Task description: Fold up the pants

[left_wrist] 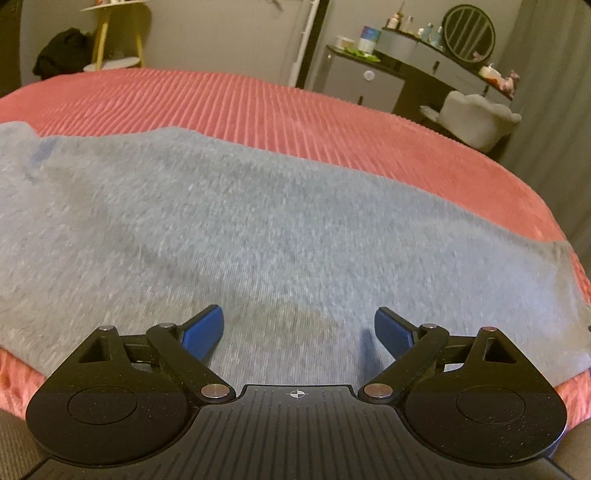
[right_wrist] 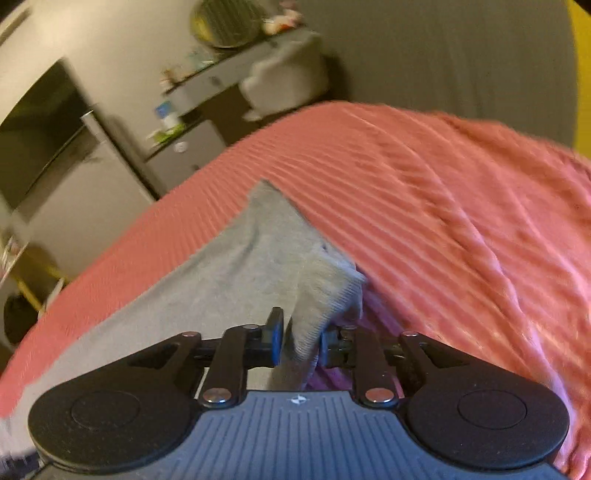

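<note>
The grey pants (left_wrist: pixel 258 229) lie spread across the pink ribbed bedspread (left_wrist: pixel 258 99). My left gripper (left_wrist: pixel 298 328) is open and empty, low over the near part of the pants, its blue pads (left_wrist: pixel 205 332) wide apart. In the right wrist view the pants (right_wrist: pixel 229 273) run away to the left, and my right gripper (right_wrist: pixel 300 341) is shut on a ribbed hem end of the pants, which is lifted off the bedspread (right_wrist: pixel 461 221) into a peak.
A grey dresser (left_wrist: pixel 369 81) with a round mirror (left_wrist: pixel 469 33) and small items stands beyond the bed's far right. A pale chair (left_wrist: pixel 476 118) sits next to it. A yellow-legged stand (left_wrist: pixel 110 40) and dark clothing (left_wrist: pixel 62 55) are at the far left.
</note>
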`<state>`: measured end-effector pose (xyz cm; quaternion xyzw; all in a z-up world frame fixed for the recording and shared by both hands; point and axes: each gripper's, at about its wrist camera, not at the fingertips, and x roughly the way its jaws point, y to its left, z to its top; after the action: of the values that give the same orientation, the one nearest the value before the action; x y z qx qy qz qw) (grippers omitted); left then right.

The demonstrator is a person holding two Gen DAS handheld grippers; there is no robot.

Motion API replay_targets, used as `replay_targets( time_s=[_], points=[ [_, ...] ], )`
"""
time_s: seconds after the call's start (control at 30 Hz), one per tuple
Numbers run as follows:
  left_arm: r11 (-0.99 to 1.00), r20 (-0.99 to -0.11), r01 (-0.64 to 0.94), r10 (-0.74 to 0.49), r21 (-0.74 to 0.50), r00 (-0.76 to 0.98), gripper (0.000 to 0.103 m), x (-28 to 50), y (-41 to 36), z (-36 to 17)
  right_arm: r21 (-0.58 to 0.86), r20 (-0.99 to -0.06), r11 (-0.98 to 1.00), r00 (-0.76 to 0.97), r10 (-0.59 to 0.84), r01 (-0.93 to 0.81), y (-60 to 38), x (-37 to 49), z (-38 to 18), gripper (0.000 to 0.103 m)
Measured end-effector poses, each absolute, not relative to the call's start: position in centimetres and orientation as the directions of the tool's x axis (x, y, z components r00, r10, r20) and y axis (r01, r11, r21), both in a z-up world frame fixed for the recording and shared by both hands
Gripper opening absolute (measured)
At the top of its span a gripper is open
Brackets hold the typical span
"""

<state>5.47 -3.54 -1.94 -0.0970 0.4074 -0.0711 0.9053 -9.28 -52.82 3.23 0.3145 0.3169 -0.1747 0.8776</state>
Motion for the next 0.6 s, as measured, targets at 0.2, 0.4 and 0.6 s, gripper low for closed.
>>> replay_targets(
  time_s=[0.2, 0.4, 0.6],
  points=[
    [0.971, -0.726, 0.045, -0.206, -0.235, 0.657, 0.094, 5.4, -3.5, -1.8, 0.645, -0.659, 0.497, 0.752, -0.023, 0.580, -56.5, -9.5, 0.1, 0.047],
    [0.967, -0.721, 0.030, -0.210, -0.254, 0.661, 0.094, 5.4, -3.0, -1.7, 0.692, -0.654, 0.402, 0.756, -0.003, 0.600, -57.7, -9.6, -0.5, 0.017],
    [0.952, -0.707, 0.002, -0.228, -0.305, 0.669, 0.094, 5.3, -2.1, -1.5, 0.589, -0.610, 0.623, 0.789, -0.076, 0.515, -54.7, -8.2, 4.1, 0.015]
  ],
)
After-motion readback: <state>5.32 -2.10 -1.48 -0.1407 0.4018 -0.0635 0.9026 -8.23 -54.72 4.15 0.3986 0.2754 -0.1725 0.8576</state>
